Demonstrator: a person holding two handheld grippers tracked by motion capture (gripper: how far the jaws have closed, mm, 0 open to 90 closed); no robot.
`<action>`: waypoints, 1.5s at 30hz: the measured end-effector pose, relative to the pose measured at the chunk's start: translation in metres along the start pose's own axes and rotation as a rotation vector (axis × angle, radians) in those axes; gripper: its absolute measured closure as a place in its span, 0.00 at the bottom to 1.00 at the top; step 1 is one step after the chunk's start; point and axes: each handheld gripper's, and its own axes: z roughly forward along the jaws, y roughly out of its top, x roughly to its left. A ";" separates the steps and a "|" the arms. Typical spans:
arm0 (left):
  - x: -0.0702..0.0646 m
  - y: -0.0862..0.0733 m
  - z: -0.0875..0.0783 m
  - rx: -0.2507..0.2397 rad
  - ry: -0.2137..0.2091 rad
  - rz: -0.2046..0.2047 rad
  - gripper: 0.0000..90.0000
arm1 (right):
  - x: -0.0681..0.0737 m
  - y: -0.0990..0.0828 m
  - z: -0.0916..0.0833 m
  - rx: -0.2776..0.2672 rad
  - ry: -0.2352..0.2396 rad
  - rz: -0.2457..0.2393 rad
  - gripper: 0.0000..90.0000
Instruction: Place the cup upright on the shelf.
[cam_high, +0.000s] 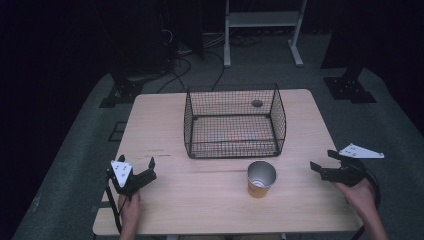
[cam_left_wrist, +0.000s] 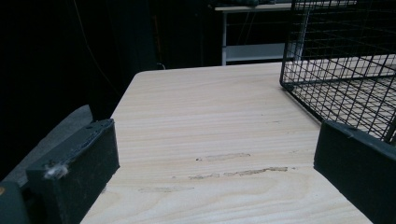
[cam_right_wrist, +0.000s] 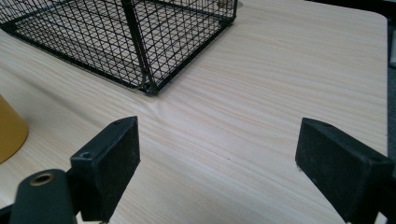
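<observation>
Fingers (cam_left_wrist: 70, 172) of the left gripper (cam_high: 136, 172) are spread wide and empty, as are the right gripper's (cam_high: 325, 165). Between them an upright yellow paper cup (cam_high: 260, 179) stands on the tabletop (cam_high: 210, 205), just before a black wire basket (cam_high: 234, 121).

Dim room, darkness swallowing everything beyond the table (cam_high: 210, 200), whose pale top catches soft overhead light. Shadows stay faint, no glare. The high view is grainy and soft. In both gripper views the near jaws blur while the wood grain reads sharp.
</observation>
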 end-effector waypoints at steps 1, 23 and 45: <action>0.000 0.000 0.000 0.001 -0.001 0.002 0.00 | -0.001 -0.001 -0.002 -0.002 -0.002 0.001 0.15; 0.000 0.000 -0.001 -0.007 -0.005 -0.004 0.00 | 0.058 -0.023 -0.020 -0.060 0.117 -0.034 0.11; 0.001 0.000 -0.001 -0.008 -0.008 -0.007 0.00 | 0.130 -0.016 0.004 -0.062 0.289 -0.121 0.06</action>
